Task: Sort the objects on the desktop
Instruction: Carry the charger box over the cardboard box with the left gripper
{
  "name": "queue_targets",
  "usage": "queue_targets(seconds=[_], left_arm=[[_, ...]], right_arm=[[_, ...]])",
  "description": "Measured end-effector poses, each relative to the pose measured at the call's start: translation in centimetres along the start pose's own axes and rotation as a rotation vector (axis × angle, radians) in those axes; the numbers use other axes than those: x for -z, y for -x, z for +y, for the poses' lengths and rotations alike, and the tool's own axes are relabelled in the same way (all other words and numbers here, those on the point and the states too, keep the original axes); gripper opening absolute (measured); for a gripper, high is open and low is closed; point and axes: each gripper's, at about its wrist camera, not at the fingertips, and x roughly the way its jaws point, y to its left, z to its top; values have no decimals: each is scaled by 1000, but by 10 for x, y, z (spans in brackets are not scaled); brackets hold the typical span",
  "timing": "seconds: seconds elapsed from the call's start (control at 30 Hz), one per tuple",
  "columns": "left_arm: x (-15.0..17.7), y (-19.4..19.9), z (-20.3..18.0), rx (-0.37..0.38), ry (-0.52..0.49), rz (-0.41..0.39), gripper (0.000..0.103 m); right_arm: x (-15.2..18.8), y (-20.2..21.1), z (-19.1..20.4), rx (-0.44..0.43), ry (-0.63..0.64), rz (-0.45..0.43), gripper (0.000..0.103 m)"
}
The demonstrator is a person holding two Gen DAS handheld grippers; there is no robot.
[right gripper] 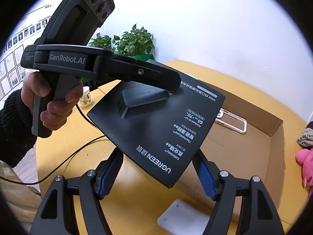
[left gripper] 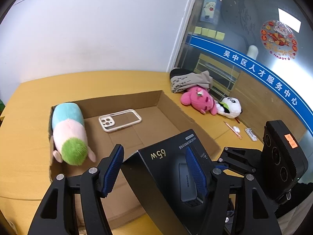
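Observation:
A black UGREEN charger box [left gripper: 166, 176] hangs tilted above the near edge of an open cardboard tray [left gripper: 121, 98]. My left gripper [left gripper: 154, 150] is shut on it, blue pads pressed to its two sides. My right gripper [right gripper: 157, 154] is shut on the same charger box [right gripper: 156, 129] at its lower corner. In the right wrist view a hand holds the left gripper [right gripper: 170, 86], which reaches in from the upper left. Inside the tray lie a blue, pink and green plush [left gripper: 68, 133] and a white phone case [left gripper: 119, 120]. The phone case [right gripper: 232, 121] shows partly behind the box.
On the yellow table right of the tray lie a pink plush [left gripper: 197, 99], a panda plush [left gripper: 230, 107], a cloth bag [left gripper: 187, 80], a pencil [left gripper: 232, 130] and a small white item [left gripper: 250, 134]. A black cable [right gripper: 78, 152], a cup [right gripper: 86, 98], potted plants [right gripper: 133, 41] and a white flat piece [right gripper: 182, 215] are nearby.

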Motion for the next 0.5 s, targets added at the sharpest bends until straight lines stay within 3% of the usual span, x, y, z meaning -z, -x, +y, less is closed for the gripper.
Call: queue_targets(seconds=[0.3,0.5], left_arm=[[6,-17,66,-59,93,64,69],[20,-37,104,-98,162,140,69]], right_arm=[[-28,-65,-8,-93,-12,57,73],[-26,-110,-1,-170,-64,137,73]])
